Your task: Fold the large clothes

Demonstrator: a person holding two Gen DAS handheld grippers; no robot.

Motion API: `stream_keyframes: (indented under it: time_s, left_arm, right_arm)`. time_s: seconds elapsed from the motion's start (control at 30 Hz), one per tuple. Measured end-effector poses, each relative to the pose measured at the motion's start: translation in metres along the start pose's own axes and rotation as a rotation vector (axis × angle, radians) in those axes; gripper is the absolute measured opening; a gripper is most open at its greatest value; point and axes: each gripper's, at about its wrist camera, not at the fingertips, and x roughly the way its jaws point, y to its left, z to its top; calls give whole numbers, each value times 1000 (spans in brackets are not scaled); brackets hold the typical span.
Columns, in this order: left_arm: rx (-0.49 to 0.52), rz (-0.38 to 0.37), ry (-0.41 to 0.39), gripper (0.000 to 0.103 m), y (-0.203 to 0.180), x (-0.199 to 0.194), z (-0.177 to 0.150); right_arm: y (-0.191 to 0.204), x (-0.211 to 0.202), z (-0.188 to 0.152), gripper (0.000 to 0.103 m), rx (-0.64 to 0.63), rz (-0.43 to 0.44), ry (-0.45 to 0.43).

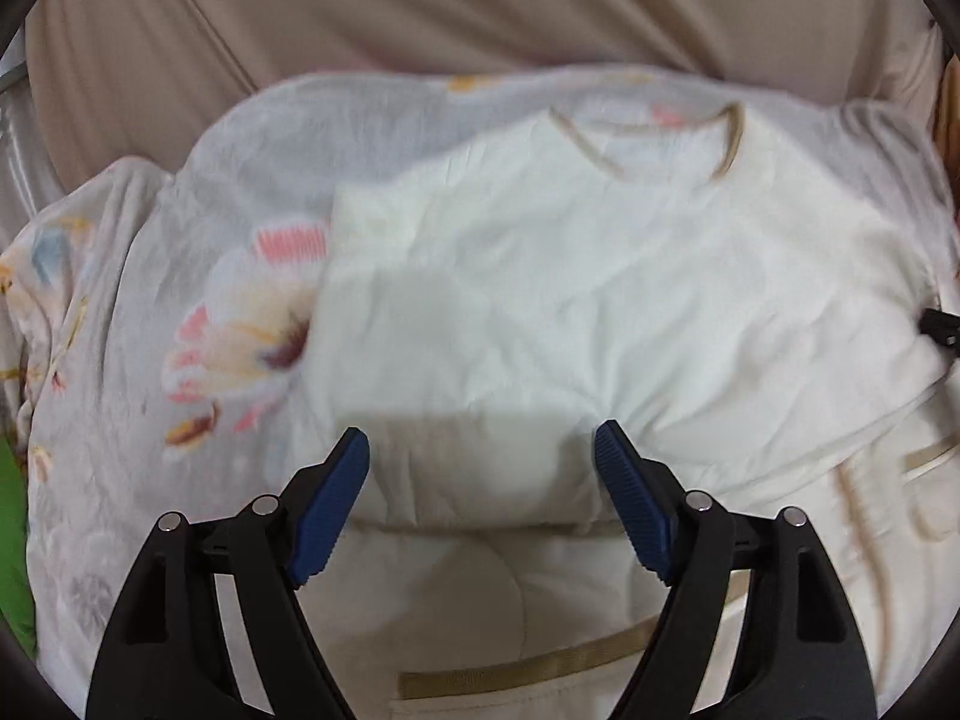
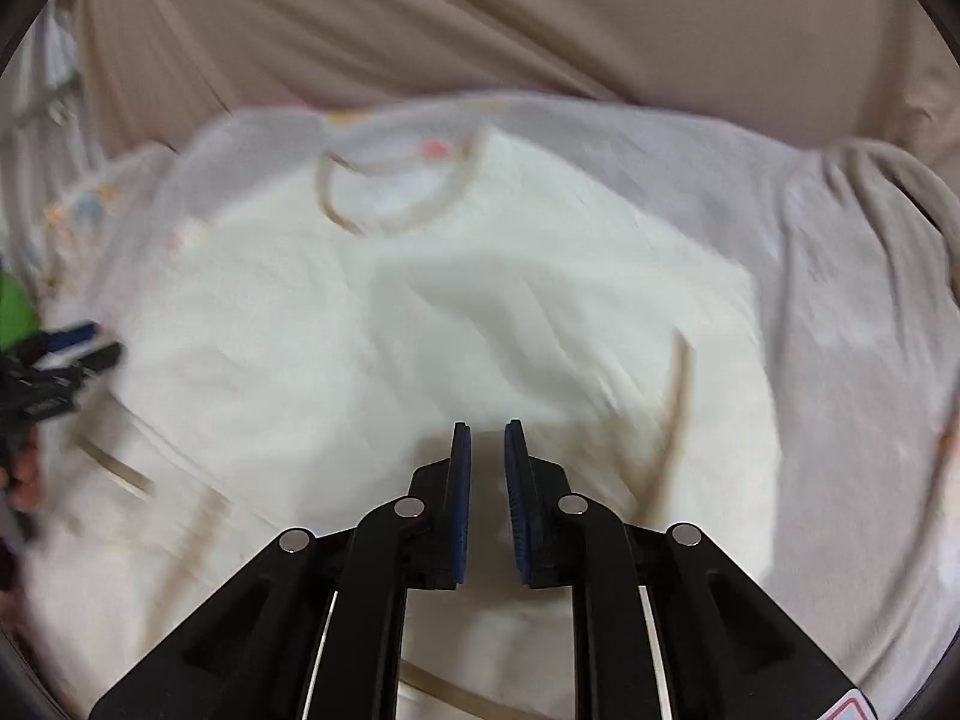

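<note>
Left wrist view: the left tool point(image 1: 482, 447) stands wide, nothing between its blue pads, poised over the near fold of a cream shirt point(image 1: 600, 276). The shirt lies spread on a floral blanket point(image 1: 240, 312), its tan-trimmed neckline point(image 1: 648, 138) at the far end, the left sleeve side apparently already turned in. A beige backrest point(image 1: 420, 6), seemingly a sofa's, rises behind. A dark tip at the right edge is probably the other tool; too little shows to be sure.

Right wrist view: the right tool point(image 2: 487, 438) has its pads narrowly parted, a thin gap between them and no cloth in it, over the shirt's lower middle. A tan-trimmed edge point(image 2: 675, 408) runs just right of it. The left tool point(image 2: 66, 354) appears at the left edge, blurred, with part of a hand point(image 2: 24, 480) behind it.

Judgement: the step in hand looks like repositioning for the next fold. To do it well, both tools should take matching points on the hem, pinch both layers together, and carry them evenly toward the neckline so the edges align.

Limits: both views are motion-blurred. The shirt's bottom hem is cut off behind the tool bodies. How many layers lie folded cannot be told, nor whether further cream cloth nearest the camera belongs to this shirt.
</note>
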Motion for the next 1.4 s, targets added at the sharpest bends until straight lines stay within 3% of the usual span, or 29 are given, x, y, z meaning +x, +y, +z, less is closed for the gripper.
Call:
stream_keyframes:
  time_s: [0.03, 0.13, 0.17, 0.2, 0.23, 0.27, 0.33, 0.4, 0.5, 0.6, 0.7, 0.83, 0.9, 0.97, 1.0, 1.07, 1.1, 1.13, 1.4]
  left_arm:
    - [-7, -1, 3, 77, 3, 5, -3]
    - [-62, 19, 2, 77, 15, -2, -10]
    - [-78, 29, 3, 77, 18, -8, -14]
    - [-94, 23, 8, 77, 23, -15, -19]
    - [-109, 10, 18, 75, 25, -22, -25]
    - [-126, -9, 28, 75, 29, -30, -33]
    - [-162, -55, 36, 80, 36, -49, -53]
    - [-205, -99, 40, 85, 50, -68, -77]
    - [-265, -186, 52, 90, 68, -95, -112]
    - [-329, -302, 85, 91, 86, -115, -148]
    - [-420, -358, 111, 91, 98, -124, -181]
    - [-536, -441, 162, 91, 95, -119, -218]
    - [-512, -394, 119, 87, 88, -125, -222]
    - [-503, -378, 108, 76, 82, -128, -223]
    - [-507, -380, 107, 65, 79, -128, -223]
    - [-511, -406, 112, 43, 79, -129, -222]
    - [-517, -426, 109, 28, 79, -131, -221]
    - [-514, -434, 101, 22, 80, -134, -219]
    - [-462, -478, -145, 13, 89, -208, -178]
  right_arm:
    - [-13, 5, -7, 0, 31, 6, -3]
    - [-37, -16, -18, 0, 155, 55, -21]
    - [-37, -26, -19, 1, 159, 22, -32]
    - [-34, -42, -24, 15, 143, -15, -61]
    - [-31, -56, -30, 18, 127, -23, -84]
    - [-30, -70, -36, 19, 122, -5, -98]
    - [-33, -98, -61, 38, 138, 55, -118]
    - [-37, -119, -91, 50, 152, 106, -117]
    - [-37, -138, -133, 59, 152, 183, -83]
    - [-34, -156, -181, 67, 151, 197, -45]
    - [-36, -170, -222, 70, 185, 162, -20]
    - [-46, -170, -255, 71, 317, 247, 2]
    - [-47, -165, -264, 71, 354, 283, 1]
    - [-44, -160, -267, 72, 394, 308, -21]
    - [-43, -159, -267, 72, 407, 309, -34]
    - [-41, -160, -266, 60, 418, 316, -71]
    - [-41, -160, -264, 29, 421, 353, -76]
    - [-42, -160, -262, 8, 436, 386, -83]
    - [-37, -226, -230, 4, 369, 357, -342]
